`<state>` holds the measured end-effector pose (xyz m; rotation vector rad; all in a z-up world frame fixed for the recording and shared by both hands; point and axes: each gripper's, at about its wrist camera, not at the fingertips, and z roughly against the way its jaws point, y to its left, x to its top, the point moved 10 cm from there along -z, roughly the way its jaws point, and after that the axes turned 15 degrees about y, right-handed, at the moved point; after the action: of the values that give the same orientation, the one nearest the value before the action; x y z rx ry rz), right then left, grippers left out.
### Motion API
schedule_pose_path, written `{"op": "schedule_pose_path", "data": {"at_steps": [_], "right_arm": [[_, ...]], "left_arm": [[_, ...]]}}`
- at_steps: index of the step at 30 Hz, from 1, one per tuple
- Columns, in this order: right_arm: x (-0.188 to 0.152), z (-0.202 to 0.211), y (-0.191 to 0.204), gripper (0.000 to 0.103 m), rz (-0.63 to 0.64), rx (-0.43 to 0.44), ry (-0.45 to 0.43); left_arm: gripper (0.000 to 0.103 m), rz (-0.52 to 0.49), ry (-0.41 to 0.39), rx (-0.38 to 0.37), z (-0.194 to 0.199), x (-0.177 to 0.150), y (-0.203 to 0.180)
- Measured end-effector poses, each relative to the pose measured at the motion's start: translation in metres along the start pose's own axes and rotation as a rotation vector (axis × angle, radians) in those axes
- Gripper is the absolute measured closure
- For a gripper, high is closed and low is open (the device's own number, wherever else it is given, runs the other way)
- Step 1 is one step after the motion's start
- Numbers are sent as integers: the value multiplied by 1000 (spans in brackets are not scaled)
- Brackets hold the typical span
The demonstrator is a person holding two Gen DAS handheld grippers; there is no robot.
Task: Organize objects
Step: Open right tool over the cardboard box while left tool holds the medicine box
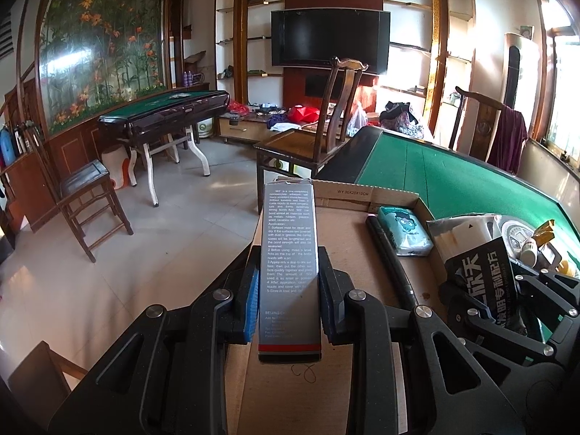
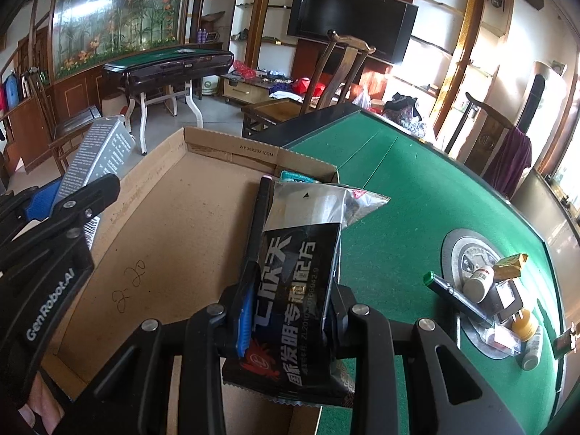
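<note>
My left gripper (image 1: 289, 279) is shut on a long grey glue box (image 1: 290, 253) printed with small text, held over the left side of an open cardboard box (image 1: 348, 193). My right gripper (image 2: 290, 301) is shut on a black and silver foil packet (image 2: 297, 264) with white lettering, above the cardboard box's (image 2: 232, 152) right side. The glue box (image 2: 96, 148) and left gripper also show at the left of the right wrist view. Inside the cardboard box lie a teal tissue pack (image 1: 404, 230) and a long black stick (image 1: 389, 253) along the right wall.
The cardboard box rests on a green felt table (image 2: 398, 195). On the table's metal centre disc (image 2: 467, 250) lie several small items: a green-capped marker (image 2: 455, 295), a white bottle (image 2: 478, 282), a gold wrapper (image 2: 511, 264). Wooden chairs (image 1: 326, 123) and another green table (image 1: 166, 108) stand beyond.
</note>
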<state>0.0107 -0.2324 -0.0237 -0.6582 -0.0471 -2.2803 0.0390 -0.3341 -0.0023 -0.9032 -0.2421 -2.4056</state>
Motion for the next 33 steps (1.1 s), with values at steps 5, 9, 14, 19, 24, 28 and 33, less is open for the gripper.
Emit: {"op": "schedule_pose_path", "data": {"at_steps": [5, 9, 14, 19, 24, 28, 33], "right_arm": [[3, -15, -7, 72, -42, 67, 65], [7, -28, -11, 72, -69, 149, 122], [15, -40, -8, 72, -73, 192, 169], [19, -51, -9, 72, -95, 247, 211], [19, -52, -9, 70, -115, 288, 223], [18, -51, -11, 69, -107, 278, 240], [16, -42, -14, 64, -94, 271, 237]], "left_arm": [[76, 9, 37, -32, -7, -1, 2], [76, 5, 48, -43, -8, -1, 0], [76, 1, 55, -48, -9, -3, -2], [76, 2, 60, -51, -8, -2, -1], [76, -2, 69, -61, -8, -4, -2], [76, -13, 82, -77, -9, -6, -6], [76, -23, 122, -115, -13, -4, -14]]}}
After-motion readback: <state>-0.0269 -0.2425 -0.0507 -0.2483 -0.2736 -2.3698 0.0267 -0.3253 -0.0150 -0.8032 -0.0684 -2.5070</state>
